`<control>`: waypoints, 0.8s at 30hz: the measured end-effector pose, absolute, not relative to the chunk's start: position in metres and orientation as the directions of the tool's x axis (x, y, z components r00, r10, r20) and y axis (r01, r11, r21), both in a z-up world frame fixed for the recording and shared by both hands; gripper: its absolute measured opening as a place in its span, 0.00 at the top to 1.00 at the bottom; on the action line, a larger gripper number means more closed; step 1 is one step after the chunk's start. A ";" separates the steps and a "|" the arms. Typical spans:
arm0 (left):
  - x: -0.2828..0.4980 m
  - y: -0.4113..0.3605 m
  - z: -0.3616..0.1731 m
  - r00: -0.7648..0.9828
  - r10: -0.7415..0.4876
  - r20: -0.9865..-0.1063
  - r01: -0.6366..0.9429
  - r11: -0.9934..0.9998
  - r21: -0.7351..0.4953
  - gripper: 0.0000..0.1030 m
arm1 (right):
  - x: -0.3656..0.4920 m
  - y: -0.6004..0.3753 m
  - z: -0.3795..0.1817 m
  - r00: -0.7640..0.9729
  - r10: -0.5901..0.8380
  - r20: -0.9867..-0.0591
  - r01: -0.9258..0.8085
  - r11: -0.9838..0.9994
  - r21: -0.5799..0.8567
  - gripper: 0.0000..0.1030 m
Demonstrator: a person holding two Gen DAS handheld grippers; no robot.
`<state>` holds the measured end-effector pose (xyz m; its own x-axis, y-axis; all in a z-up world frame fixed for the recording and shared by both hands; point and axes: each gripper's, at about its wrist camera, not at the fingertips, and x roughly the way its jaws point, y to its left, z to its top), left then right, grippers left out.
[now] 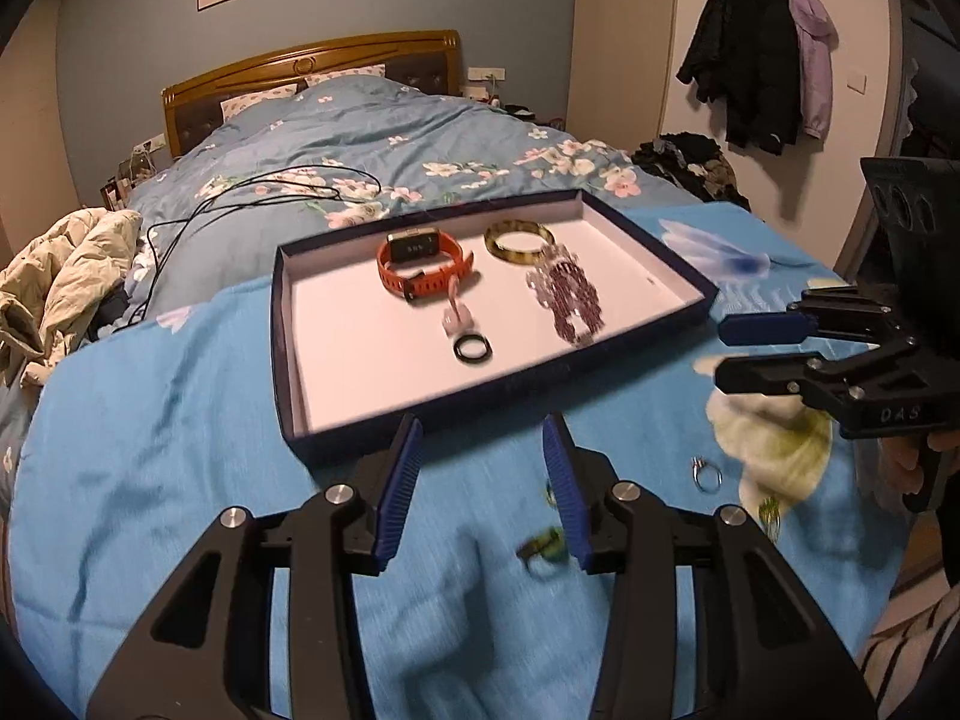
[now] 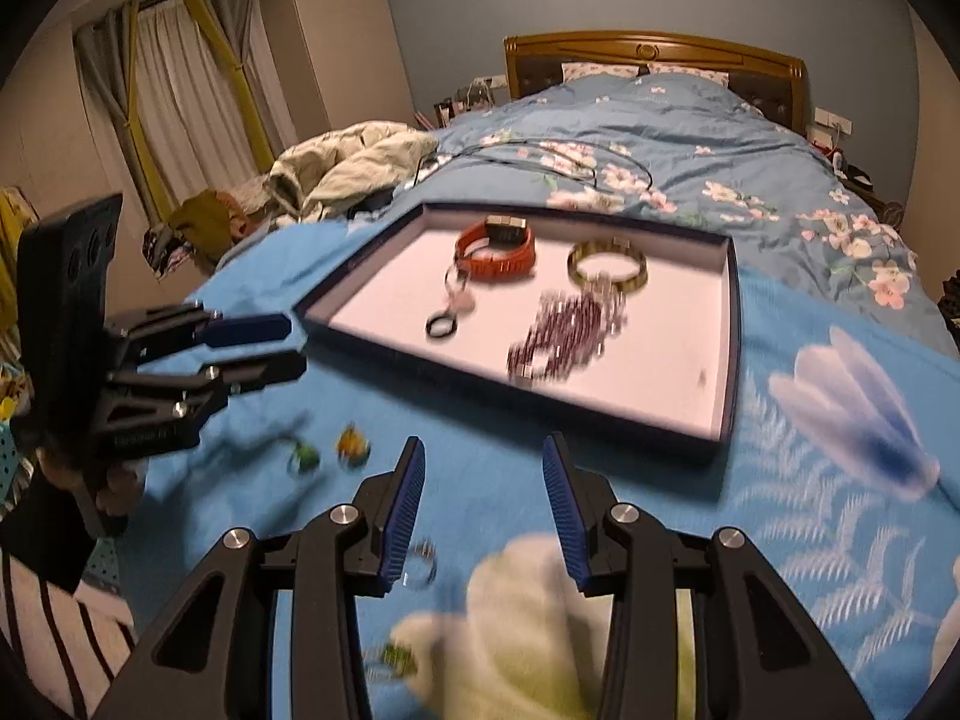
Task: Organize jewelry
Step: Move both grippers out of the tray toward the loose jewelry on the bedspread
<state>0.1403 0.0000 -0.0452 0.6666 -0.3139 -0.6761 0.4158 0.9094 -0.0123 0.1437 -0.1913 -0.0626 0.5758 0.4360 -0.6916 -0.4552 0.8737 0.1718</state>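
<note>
A dark blue tray (image 1: 288,360) (image 2: 729,360) lies on a blue cloth on the bed. It holds an orange watch (image 1: 420,273) (image 2: 498,252), a yellow-brown bangle (image 1: 519,243) (image 2: 606,264), a purple bead bracelet (image 1: 570,300) (image 2: 558,336), a black ring (image 1: 472,351) (image 2: 441,324) and a pale pendant (image 1: 453,315). Loose rings lie on the cloth: a silver one (image 1: 705,474) (image 2: 420,564), green ones (image 1: 543,546) (image 2: 303,456) and an orange one (image 2: 351,444). My left gripper (image 1: 483,480) (image 2: 282,348) is open and empty in front of the tray. My right gripper (image 2: 483,504) (image 1: 729,354) is open and empty.
A floral duvet (image 1: 372,138) covers the bed beyond the tray, with a black cable (image 1: 252,198) on it. A beige jacket (image 1: 66,264) lies at the bed's left side. Coats (image 1: 762,54) hang on the right wall. Dark clothes (image 1: 690,162) are piled beside the bed.
</note>
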 end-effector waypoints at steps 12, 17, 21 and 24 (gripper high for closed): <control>0.111 0.002 -0.062 0.622 -0.326 -0.712 0.451 0.892 -0.014 0.58 | 0.093 -0.190 -0.086 0.509 0.450 -0.734 -0.475 0.858 0.196 0.56; 0.111 -0.004 -0.066 0.611 -0.328 -0.721 0.463 0.886 -0.010 0.58 | 0.083 -0.189 -0.091 0.506 0.445 -0.739 -0.472 0.860 0.195 0.56; 0.110 -0.007 -0.067 0.606 -0.331 -0.723 0.469 0.883 -0.011 0.58 | 0.077 -0.185 -0.093 0.503 0.439 -0.744 -0.481 0.858 0.180 0.56; 0.110 -0.009 -0.070 0.602 -0.331 -0.727 0.469 0.883 -0.013 0.58 | 0.075 -0.182 -0.096 0.496 0.442 -0.747 -0.484 0.855 0.184 0.56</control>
